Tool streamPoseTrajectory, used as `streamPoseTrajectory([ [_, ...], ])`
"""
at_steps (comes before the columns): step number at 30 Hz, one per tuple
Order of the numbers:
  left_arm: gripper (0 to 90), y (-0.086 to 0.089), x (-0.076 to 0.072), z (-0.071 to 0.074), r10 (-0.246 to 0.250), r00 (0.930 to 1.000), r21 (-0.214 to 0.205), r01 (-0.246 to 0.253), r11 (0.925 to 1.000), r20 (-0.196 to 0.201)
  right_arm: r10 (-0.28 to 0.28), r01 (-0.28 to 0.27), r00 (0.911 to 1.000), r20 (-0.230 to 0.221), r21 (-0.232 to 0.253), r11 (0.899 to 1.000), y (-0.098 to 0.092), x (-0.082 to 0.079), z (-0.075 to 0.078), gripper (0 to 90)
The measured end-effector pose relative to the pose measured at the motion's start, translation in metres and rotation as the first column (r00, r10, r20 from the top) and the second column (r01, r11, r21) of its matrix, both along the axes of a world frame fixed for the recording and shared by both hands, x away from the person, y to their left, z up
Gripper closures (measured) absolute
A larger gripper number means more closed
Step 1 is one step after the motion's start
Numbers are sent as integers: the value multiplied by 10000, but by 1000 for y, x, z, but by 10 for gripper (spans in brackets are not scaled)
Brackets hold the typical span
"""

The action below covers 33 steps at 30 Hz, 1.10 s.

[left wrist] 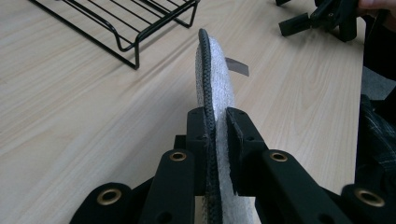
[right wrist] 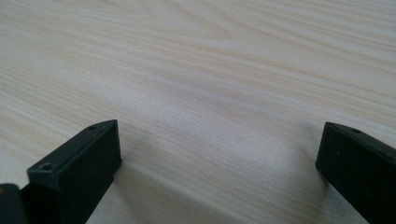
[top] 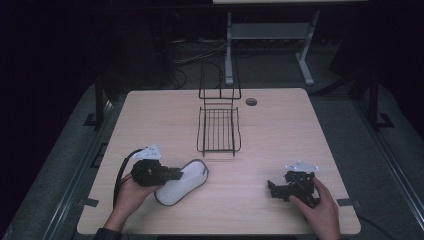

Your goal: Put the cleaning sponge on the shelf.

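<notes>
L tool (left wrist: 215, 122) clamps 1 white slipper (top: 181, 182), prob. fabric; R tool (right wrist: 219, 154) released; 1 wire rack (top: 218, 131).

The black left gripper (top: 176, 173) covers part of the white, dark-edged fabric insole (top: 186, 181). The insole's near end (left wrist: 224, 205) runs off the left gripper view's bottom edge.

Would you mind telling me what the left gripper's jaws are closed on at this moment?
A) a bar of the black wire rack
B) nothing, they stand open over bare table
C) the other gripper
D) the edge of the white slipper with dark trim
D: in the left gripper view the left gripper has its jaws pressed on both sides of the white slipper, along its dark-trimmed edge, while the wire rack stands apart beyond it.
</notes>
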<state>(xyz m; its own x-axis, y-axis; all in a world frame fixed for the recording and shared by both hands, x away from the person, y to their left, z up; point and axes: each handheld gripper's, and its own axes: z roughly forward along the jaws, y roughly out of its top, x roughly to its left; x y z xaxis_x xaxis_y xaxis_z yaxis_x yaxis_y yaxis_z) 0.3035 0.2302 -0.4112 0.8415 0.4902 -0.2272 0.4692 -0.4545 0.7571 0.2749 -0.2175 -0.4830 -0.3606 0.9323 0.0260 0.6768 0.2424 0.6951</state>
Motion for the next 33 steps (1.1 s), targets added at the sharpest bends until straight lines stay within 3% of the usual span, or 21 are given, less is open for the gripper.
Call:
streamPoseTrajectory([
  [18,799,24,2,11,623,9978,-223,-618,9978,209,-1,1,10000,-3,2,10000,0,0,0,0],
  [33,800,24,14,25,761,9962,-510,-739,9960,433,-1,1,10000,-2,3,10000,0,0,0,0],
])
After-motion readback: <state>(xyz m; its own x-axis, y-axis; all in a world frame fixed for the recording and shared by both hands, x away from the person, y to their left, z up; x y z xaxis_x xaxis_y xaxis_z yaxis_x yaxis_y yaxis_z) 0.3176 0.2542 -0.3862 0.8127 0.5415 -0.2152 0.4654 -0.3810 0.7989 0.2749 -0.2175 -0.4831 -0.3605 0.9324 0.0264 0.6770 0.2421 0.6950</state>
